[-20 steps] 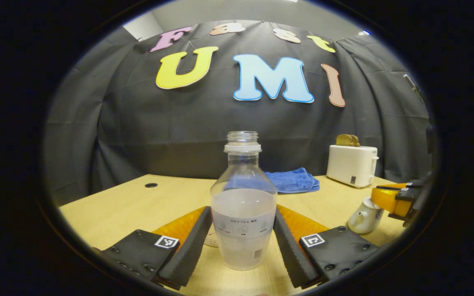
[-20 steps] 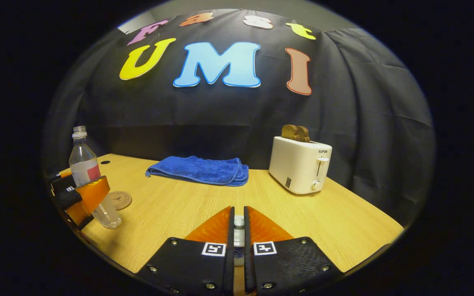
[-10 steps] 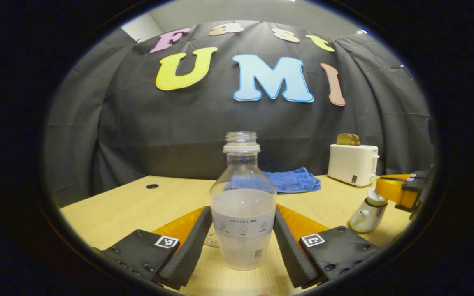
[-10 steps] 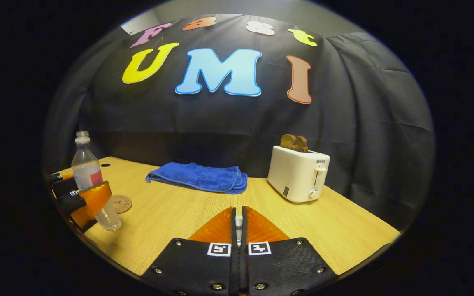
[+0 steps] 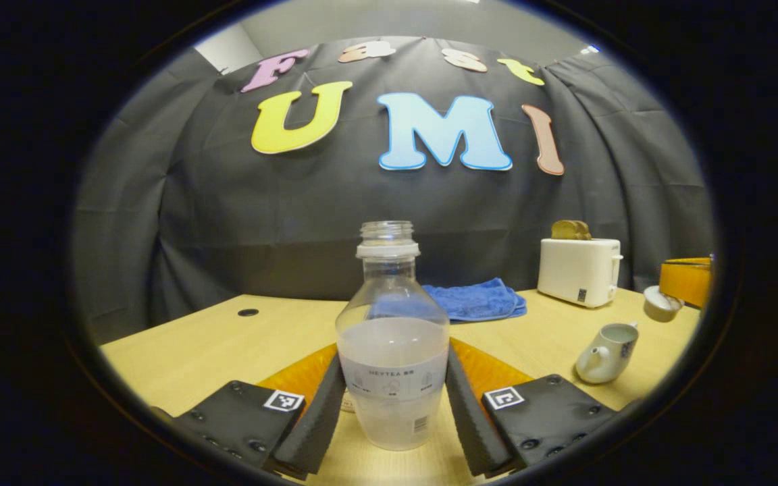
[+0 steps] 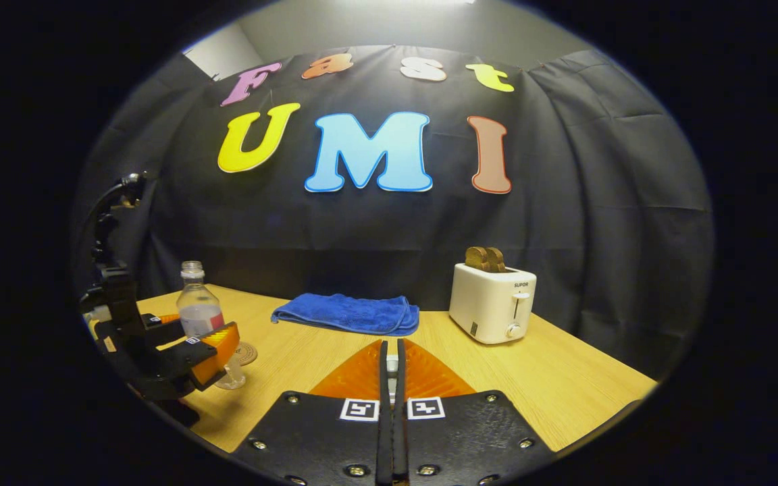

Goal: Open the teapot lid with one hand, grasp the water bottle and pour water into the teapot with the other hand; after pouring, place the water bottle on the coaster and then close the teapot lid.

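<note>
A clear, uncapped water bottle (image 5: 392, 351), part full, stands on the table between my left gripper's (image 5: 394, 358) fingers, which press on both its sides. A round coaster (image 5: 346, 406) peeks out just behind it. The small white teapot (image 5: 605, 344) sits open at the right. Its lid (image 5: 660, 304) hangs above and to the right of it in my right gripper (image 5: 686, 280). In the right gripper view, my right gripper (image 6: 392, 347) is shut on the lid's knob (image 6: 392, 368), held above the table. At the far left are the bottle (image 6: 198, 316), my left gripper (image 6: 206, 347) and the coaster (image 6: 247, 352).
A folded blue towel (image 6: 348, 314) lies at the back of the wooden table (image 6: 564, 385). A white toaster (image 6: 494, 304) with bread in it stands at the back right. A small round hole (image 5: 248, 312) marks the table's back left.
My right gripper has lifted the lid off the teapot and carried it up and to the right, leaving the pot open. My left gripper's fingers have closed in on the bottle.
</note>
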